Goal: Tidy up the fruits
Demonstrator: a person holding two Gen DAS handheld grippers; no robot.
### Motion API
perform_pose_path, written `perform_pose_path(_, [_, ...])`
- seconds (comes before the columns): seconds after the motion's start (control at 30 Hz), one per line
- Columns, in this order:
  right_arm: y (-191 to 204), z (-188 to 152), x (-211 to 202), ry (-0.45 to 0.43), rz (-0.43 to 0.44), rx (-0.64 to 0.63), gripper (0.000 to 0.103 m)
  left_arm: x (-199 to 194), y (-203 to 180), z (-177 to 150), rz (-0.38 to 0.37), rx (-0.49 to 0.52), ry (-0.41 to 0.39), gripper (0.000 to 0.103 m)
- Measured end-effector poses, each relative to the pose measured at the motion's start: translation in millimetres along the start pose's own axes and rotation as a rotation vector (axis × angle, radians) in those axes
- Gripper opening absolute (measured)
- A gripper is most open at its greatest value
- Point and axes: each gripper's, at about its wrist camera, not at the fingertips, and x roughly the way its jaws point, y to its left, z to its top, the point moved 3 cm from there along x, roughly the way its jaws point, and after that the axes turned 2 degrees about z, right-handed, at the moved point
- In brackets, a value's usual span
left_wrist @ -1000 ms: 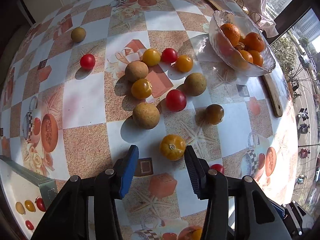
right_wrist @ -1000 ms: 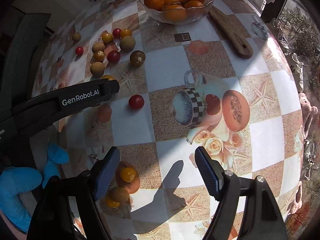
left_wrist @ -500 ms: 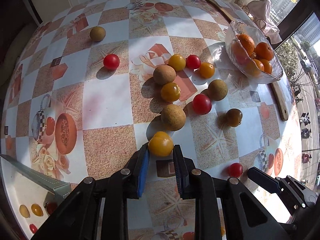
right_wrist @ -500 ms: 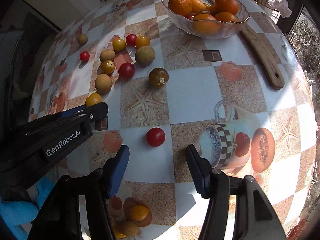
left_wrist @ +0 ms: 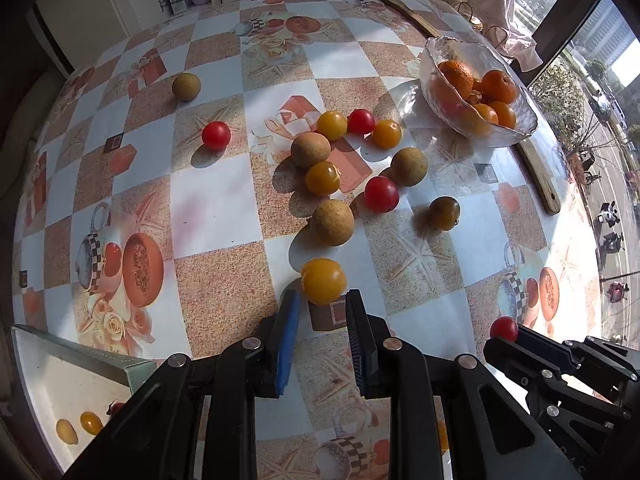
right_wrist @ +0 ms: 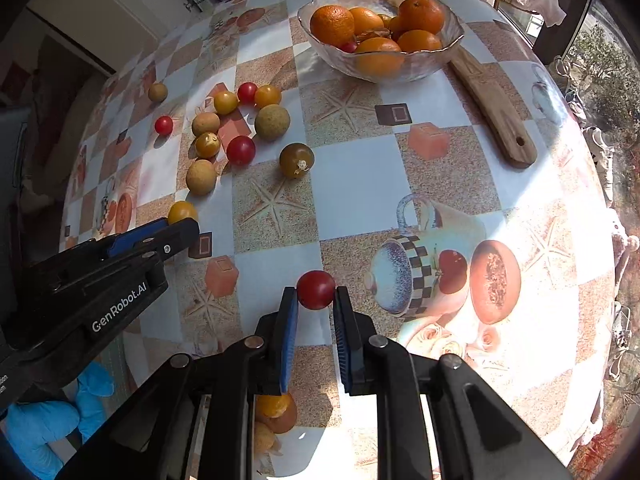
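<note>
L gripper (left_wrist: pixel 322 300): blue-padded fingers clamped on a yellow tomato (left_wrist: pixel 323 281) at the very tips; fruit sits at/just above the tablecloth, can't tell if lifted. Seen also from R cam as a black arm w/ "GenRobot.AI" print, tomato poking past its tip.
R gripper (right_wrist: pixel 315 295): fingers closed around a red cherry tomato (right_wrist: pixel 316 289), both pads touching its sides, held at the fingertips over a white square nr the printed teacup. In L cam same tomato shows at the tip of the R tool, lower right.
Table (left_wrist: pixel 208 196): round, checkered cloth w/ starfish, teacup + melon prints, strong sun from window side.
Loose fruit cluster (left_wrist: pixel 352 168): mid-table, ahead of L gripper. Yellow, red + brownish round fruits, several touching or just beside each other. A big tan round fruit (left_wrist: pixel 332 222) is nearest the held yellow one, close but apart.
Dark tomato (left_wrist: pixel 444 213): greenish-brown, right of cluster, alone.
Stray red tomato (left_wrist: pixel 216 135): left of cluster, well apart.
Stray tan fruit (left_wrist: pixel 186 86): far left, further back, alone.
Glass bowl (right_wrist: pixel 452 46): far side nr window, holds several oranges (right_wrist: pixel 332 24) piled up; sth small + red between them.
Wooden board (right_wrist: pixel 492 108): long, handle w/ hole, runs just beside/under bowl's right edge.
Tray (left_wrist: pixel 48 384): white, low left in L cam, a few small yellow + red fruits in it.
Blue glove (right_wrist: pixel 52 416): low left in R cam, operator's hand on L tool.
</note>
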Motion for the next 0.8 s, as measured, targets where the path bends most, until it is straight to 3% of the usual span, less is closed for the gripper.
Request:
perform_pose_path(0.33, [-8, -36, -34, 0.007, 0.015, 0.038, 0.02, -45, -13, -36, -0.026, 0.052, 0.004, 0.026])
perform_pose_path(0.8, [-17, -69, -77, -0.016, 0.046, 0.127, 0.02, -104, 2, -85, -0.028, 0.085, -0.001, 0.026])
